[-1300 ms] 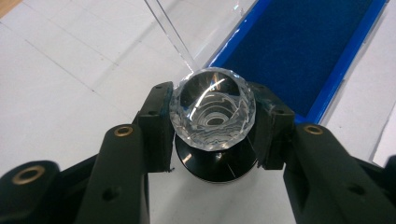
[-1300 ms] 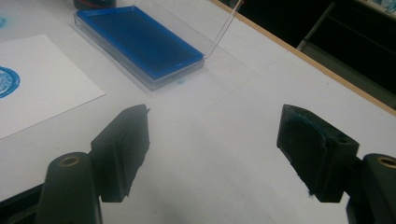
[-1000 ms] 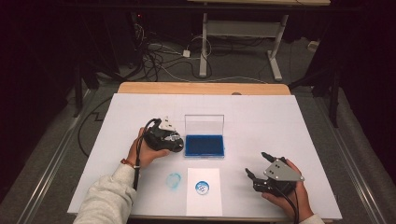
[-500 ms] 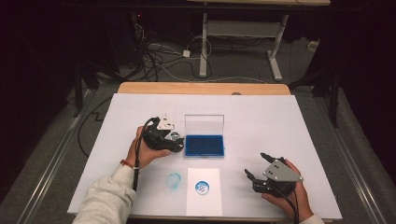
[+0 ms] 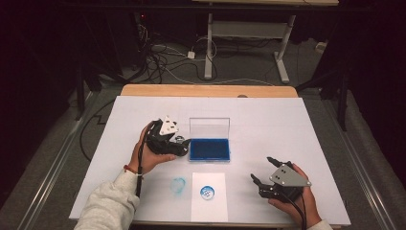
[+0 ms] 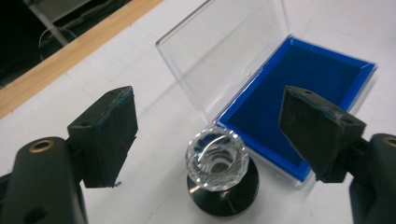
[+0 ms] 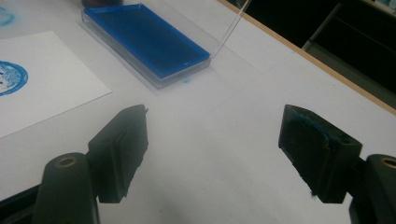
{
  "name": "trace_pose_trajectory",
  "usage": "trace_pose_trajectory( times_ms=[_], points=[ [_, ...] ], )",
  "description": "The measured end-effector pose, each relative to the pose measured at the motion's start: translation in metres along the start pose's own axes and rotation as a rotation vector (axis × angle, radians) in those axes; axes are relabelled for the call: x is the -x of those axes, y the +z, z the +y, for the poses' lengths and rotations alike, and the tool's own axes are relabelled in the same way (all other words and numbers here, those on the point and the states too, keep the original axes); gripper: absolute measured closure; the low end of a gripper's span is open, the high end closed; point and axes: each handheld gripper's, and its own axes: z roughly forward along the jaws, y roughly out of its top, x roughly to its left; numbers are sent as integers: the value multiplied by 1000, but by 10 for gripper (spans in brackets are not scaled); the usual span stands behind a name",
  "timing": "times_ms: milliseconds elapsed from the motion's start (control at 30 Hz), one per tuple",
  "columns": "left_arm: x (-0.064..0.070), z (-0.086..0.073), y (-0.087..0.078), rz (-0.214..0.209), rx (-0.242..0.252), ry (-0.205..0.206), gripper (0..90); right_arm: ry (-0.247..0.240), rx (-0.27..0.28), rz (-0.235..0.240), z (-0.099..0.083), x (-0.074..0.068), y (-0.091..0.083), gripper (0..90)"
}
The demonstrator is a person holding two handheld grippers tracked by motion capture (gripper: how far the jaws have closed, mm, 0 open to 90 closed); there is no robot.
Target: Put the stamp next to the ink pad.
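We see the stamp [image 6: 219, 175] standing upright on the table [image 5: 287, 120], between the wide-apart jaws of the left gripper [image 6: 219, 135], just beside the ink pad [image 6: 299, 79] at its 8 o'clock corner. Right gripper [image 7: 215, 154] gapes, empty.

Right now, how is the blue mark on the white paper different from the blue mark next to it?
The round stamp print sits on the sheet of paper; the blue smudge lies straight on the table cover, left of the sheet. The print is a darker, neat circle; the smudge is paler and uneven. Both are blue like the open ink pad.
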Motion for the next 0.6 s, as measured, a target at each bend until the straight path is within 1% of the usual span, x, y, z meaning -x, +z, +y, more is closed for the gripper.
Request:
trace_pose_trajectory(
  times_ms=[67,100,167,233,367,400,600],
  points=[
    [1,0,-1,-11,10,0,152,-1,0,0,0,0,0,248],
    [1,1,-1,-12,13,4,152,-1,0,1,0,0,0,248],
    [2,1,-2,-27,19,11,152,-1,0,0,0,0,0,247],
    [5,2,-3,-22,24,20,152,0,2,0,0,0,0,247],
    [9,5,-6,-33,40,47,152,0,3,1,0,0,0,247],
    [10,5,-7,-29,43,54,152,0,3,1,0,0,0,247],
    [16,8,-11,-29,51,64,152,1,7,1,1,-1,-1,247]
  ],
)
